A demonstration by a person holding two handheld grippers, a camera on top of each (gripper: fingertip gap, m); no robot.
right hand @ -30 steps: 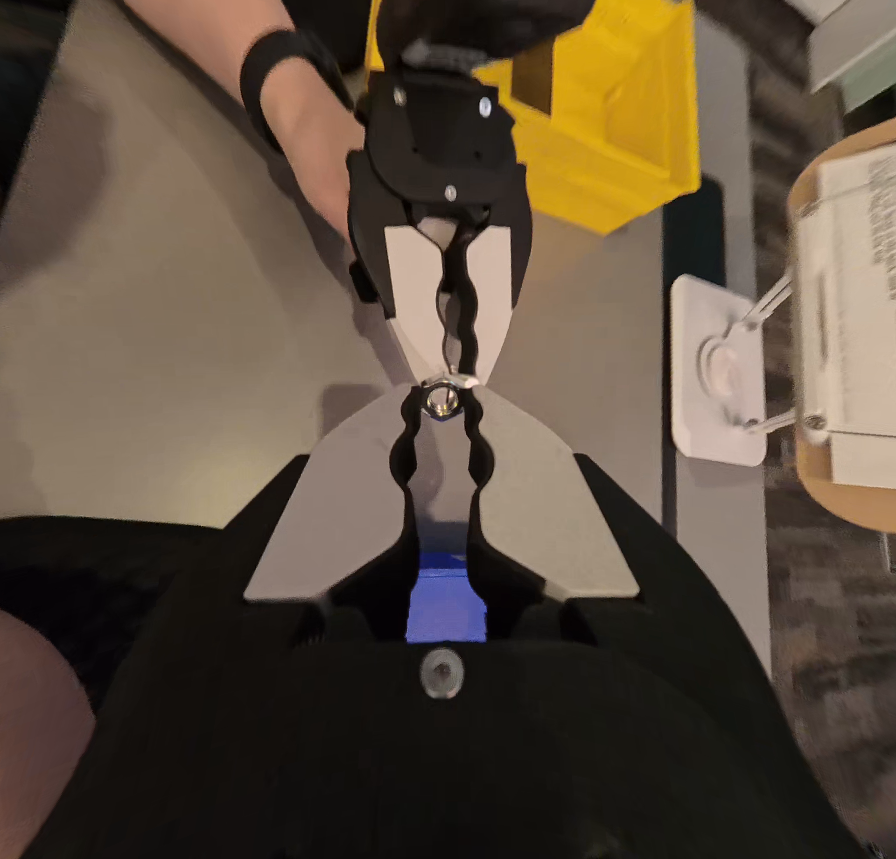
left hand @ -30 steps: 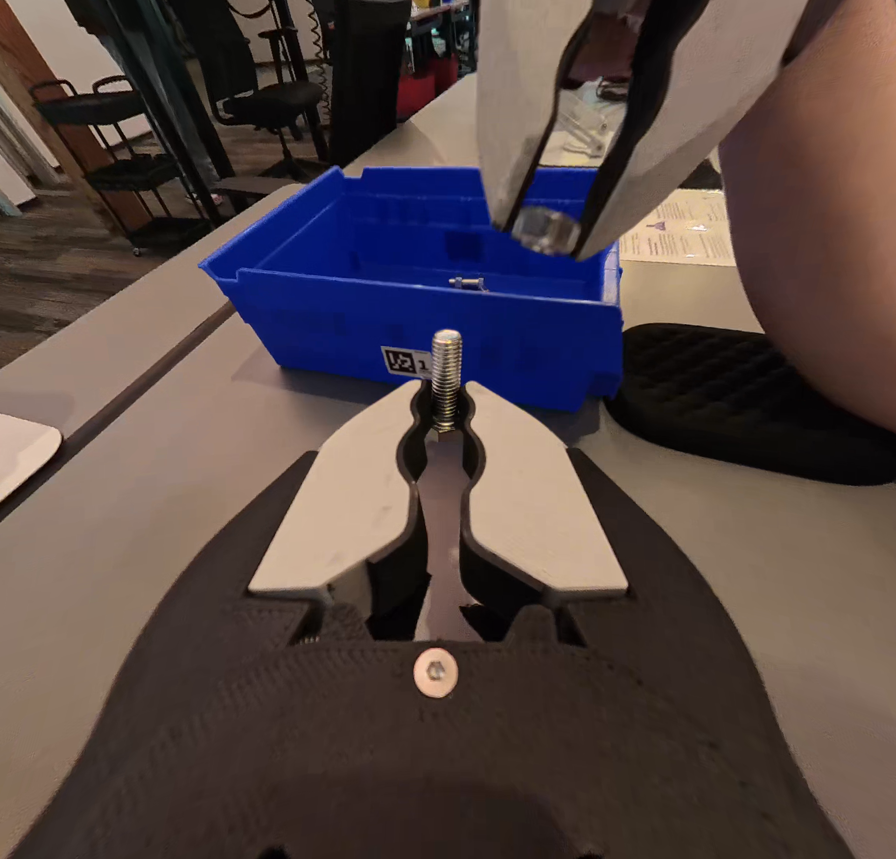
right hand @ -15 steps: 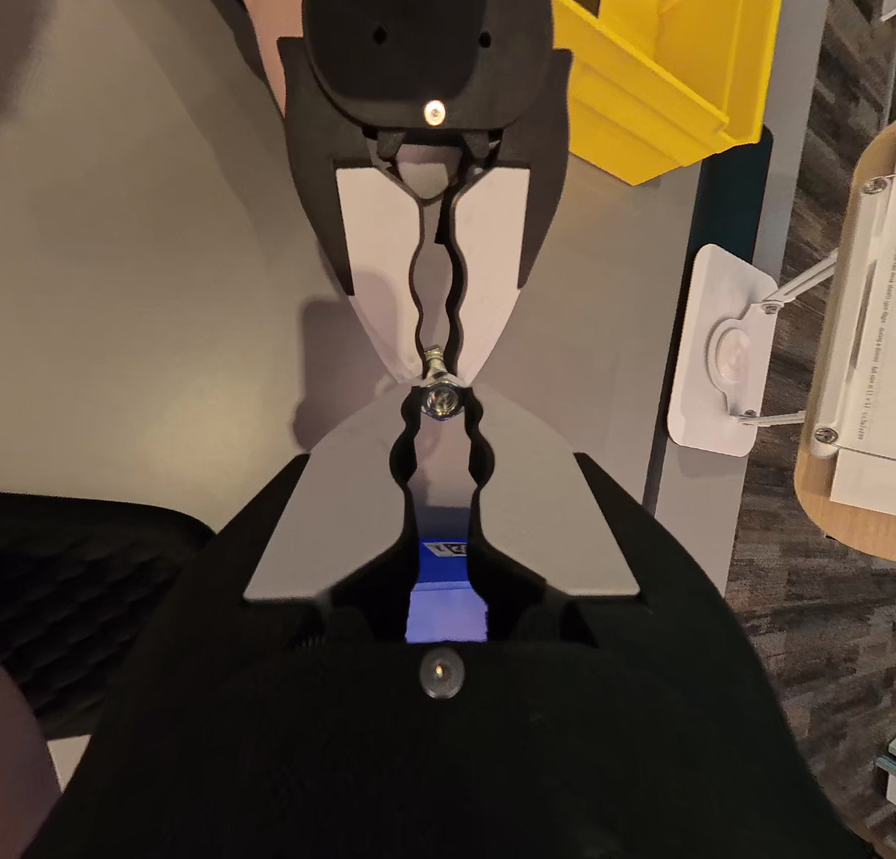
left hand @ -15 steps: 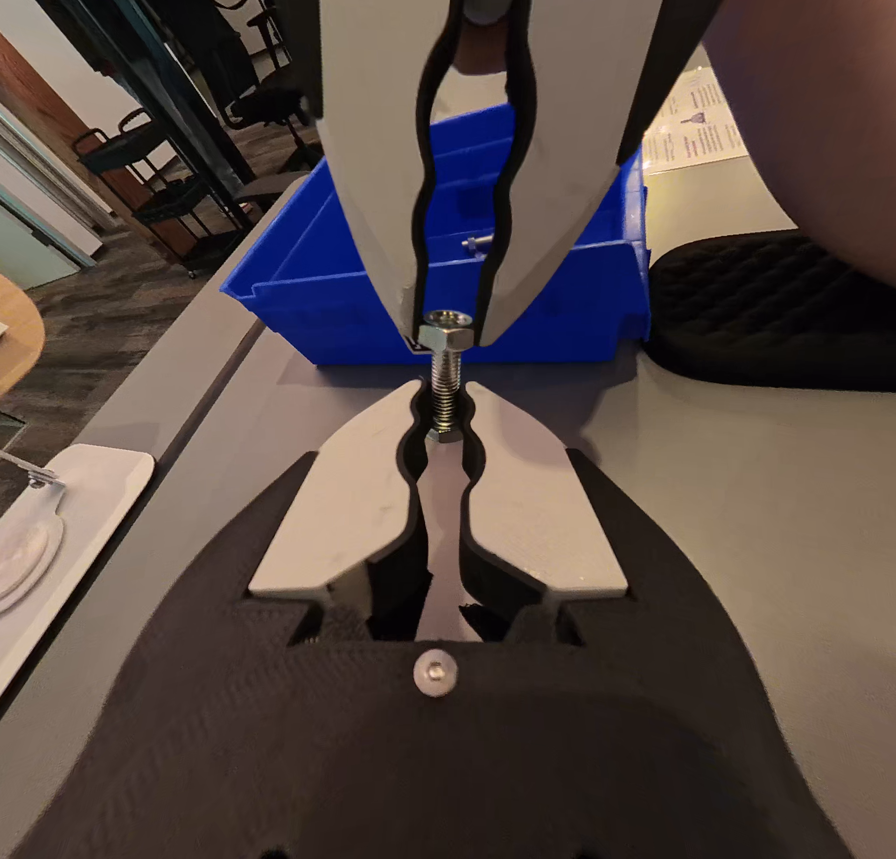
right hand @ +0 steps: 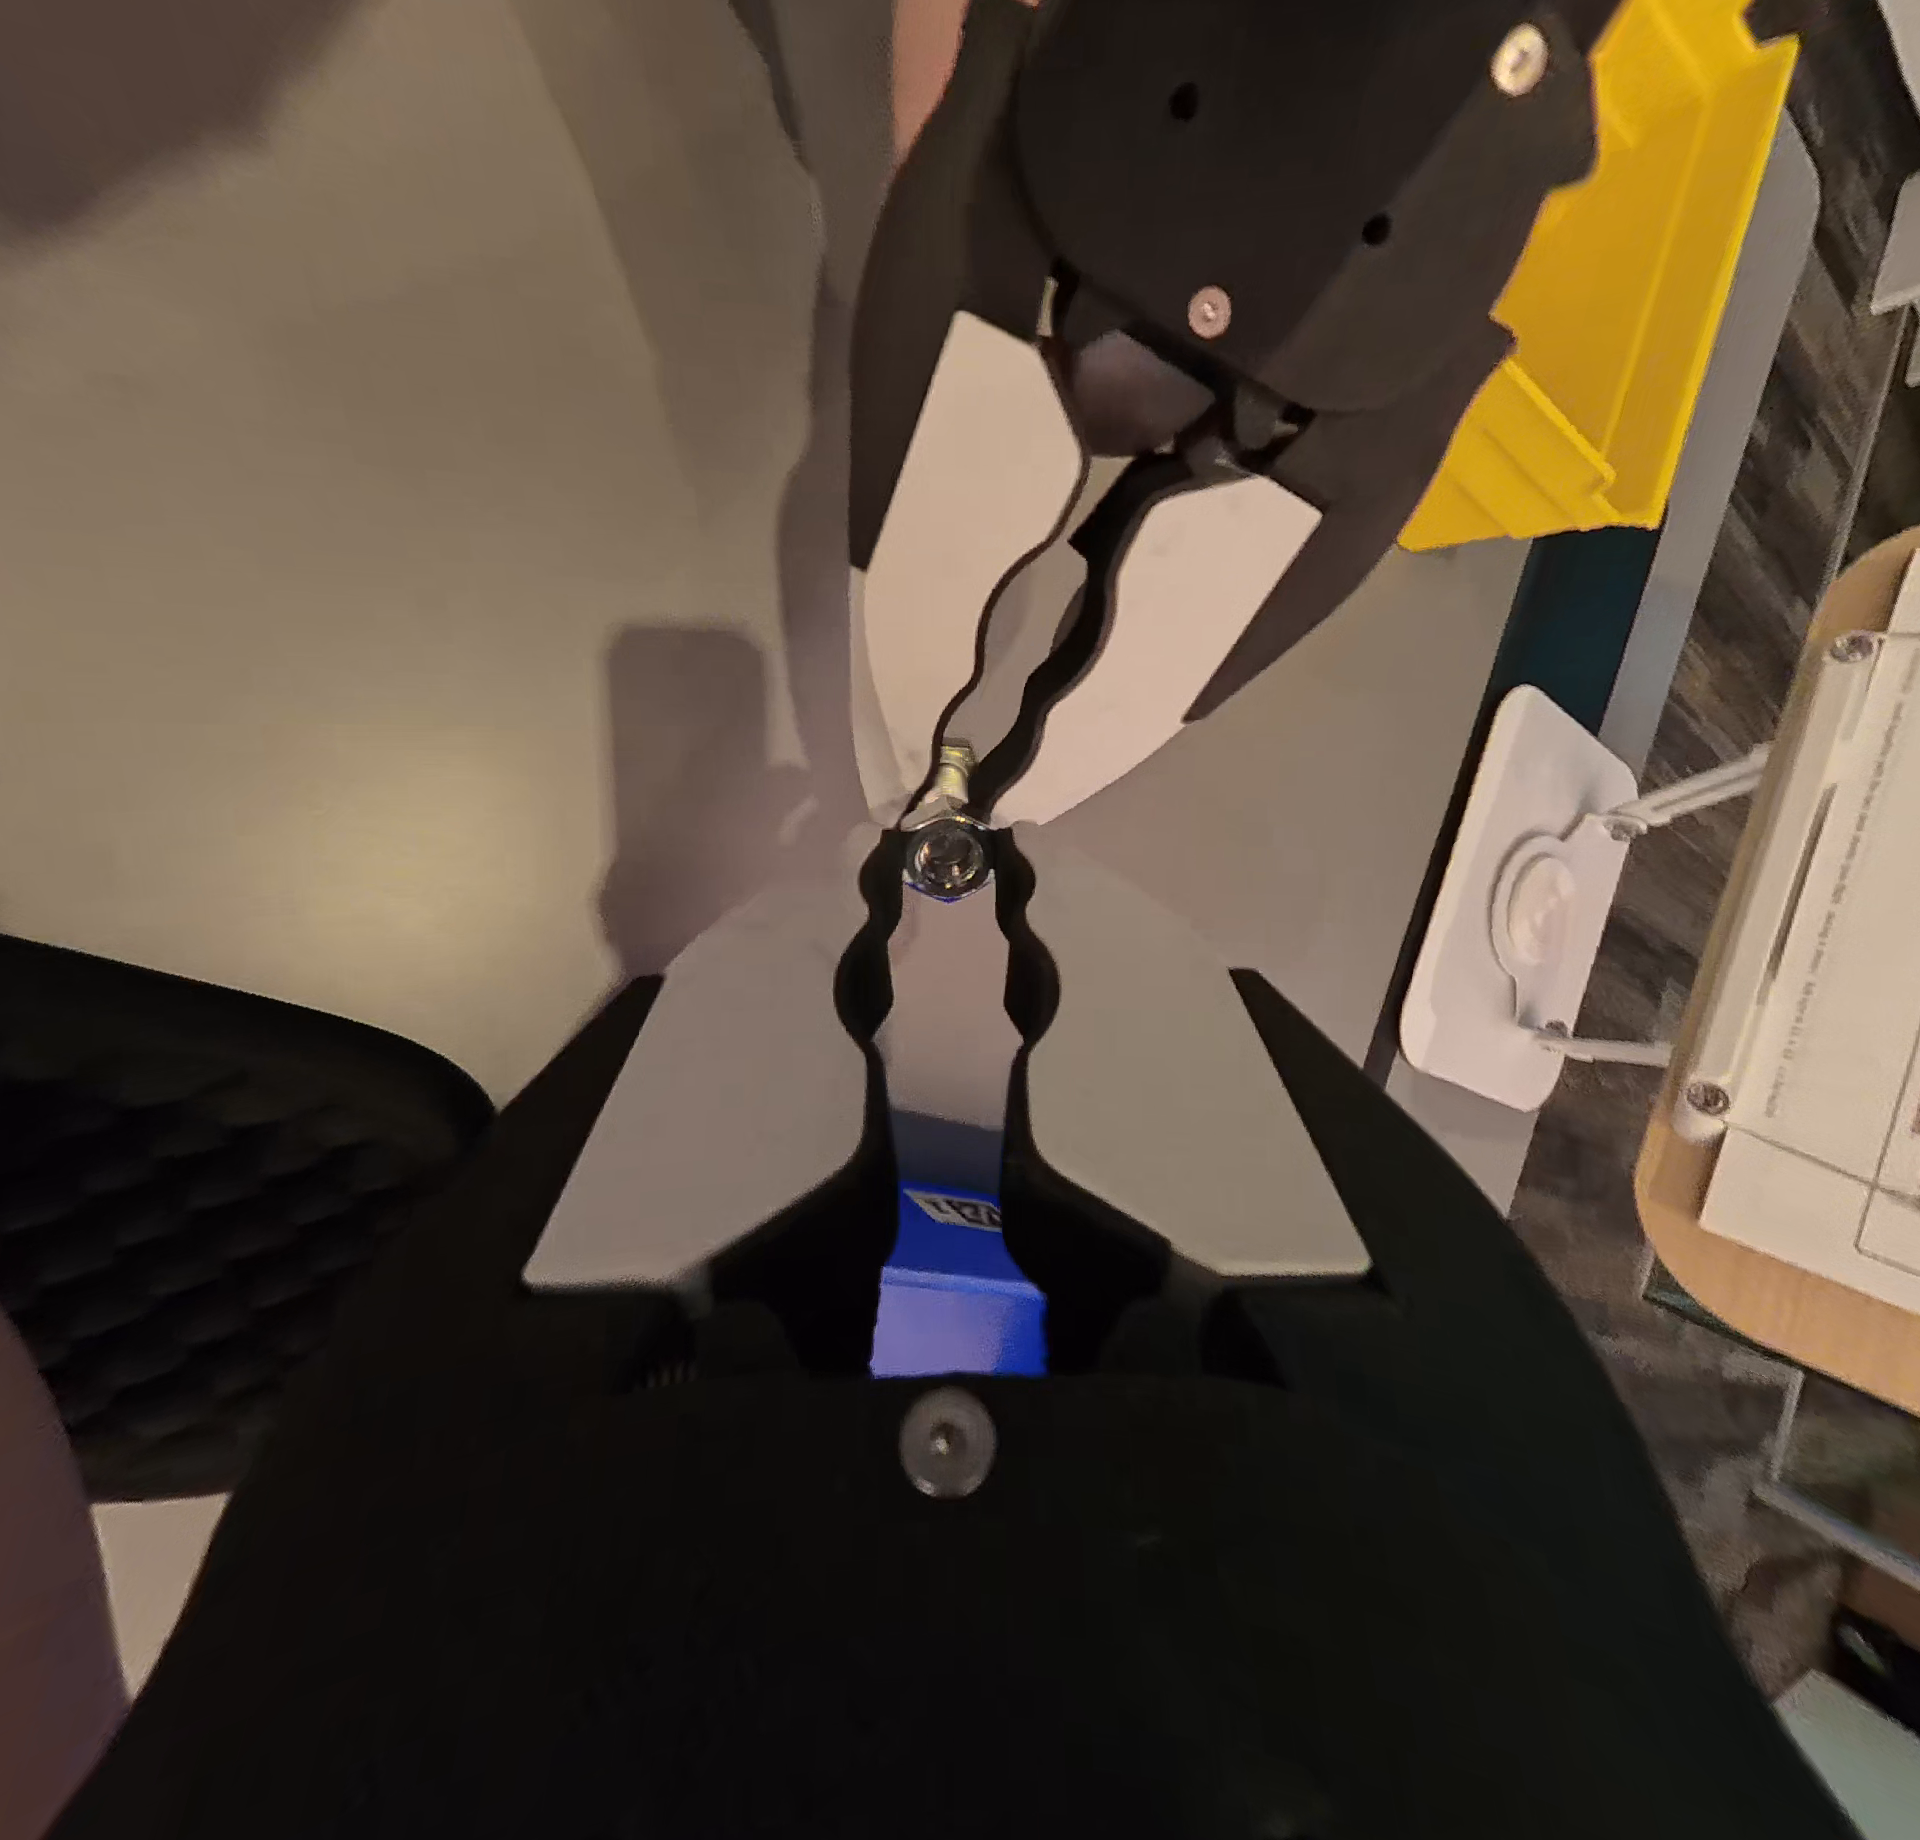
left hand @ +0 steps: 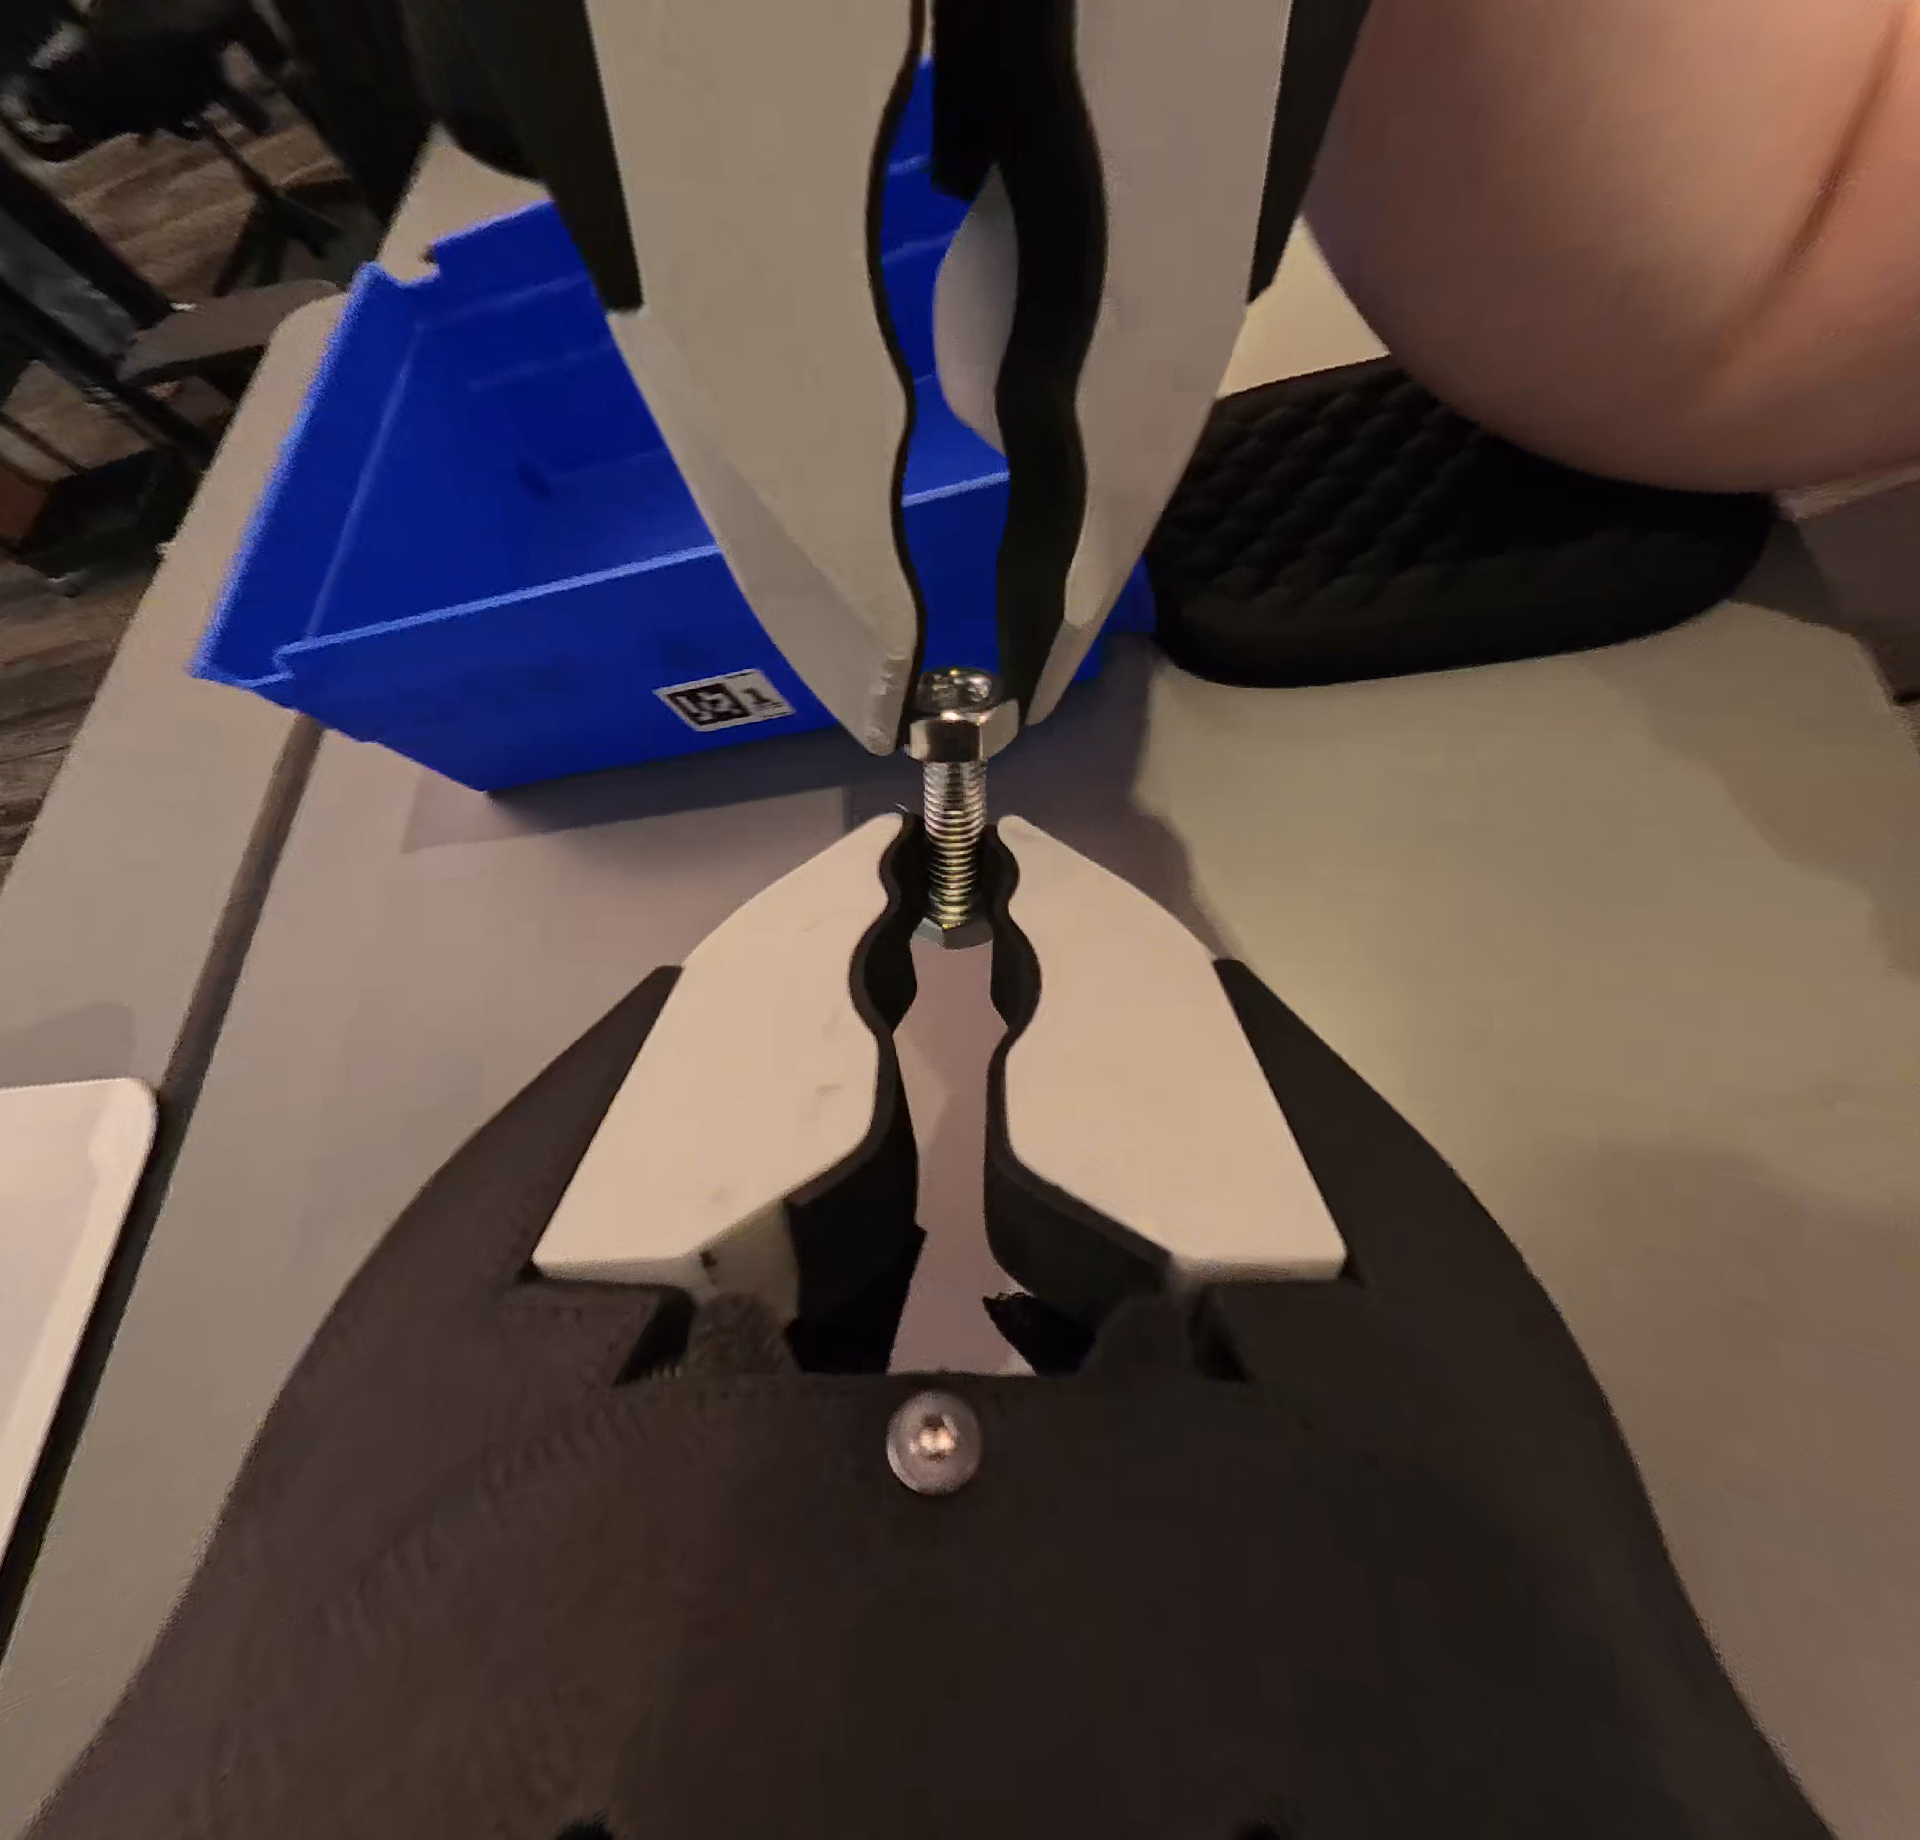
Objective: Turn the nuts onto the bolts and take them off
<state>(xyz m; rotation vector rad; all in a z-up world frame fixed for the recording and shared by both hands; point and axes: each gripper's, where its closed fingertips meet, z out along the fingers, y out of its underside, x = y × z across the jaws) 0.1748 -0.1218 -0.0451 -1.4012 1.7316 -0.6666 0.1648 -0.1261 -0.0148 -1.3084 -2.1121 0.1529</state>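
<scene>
Two tools are meeting tip to tip above the grey bench. The left tool is clamping the bolt low on its shank, just above the hex head, and holding it upright with the threaded end pointing up. The right tool is coming straight down over it, squeezing the nut by its flats, and the nut is sitting right on the bolt's top threads. Both pieces are small, hard steel, light in the grip but likely slippery, so the flats look like the safest hold on the nut. A tilted start could cross the threads. The blue bin is sitting just behind the bolt, and the yellow bin is waiting beyond the left tool, near the bench edge.
</scene>
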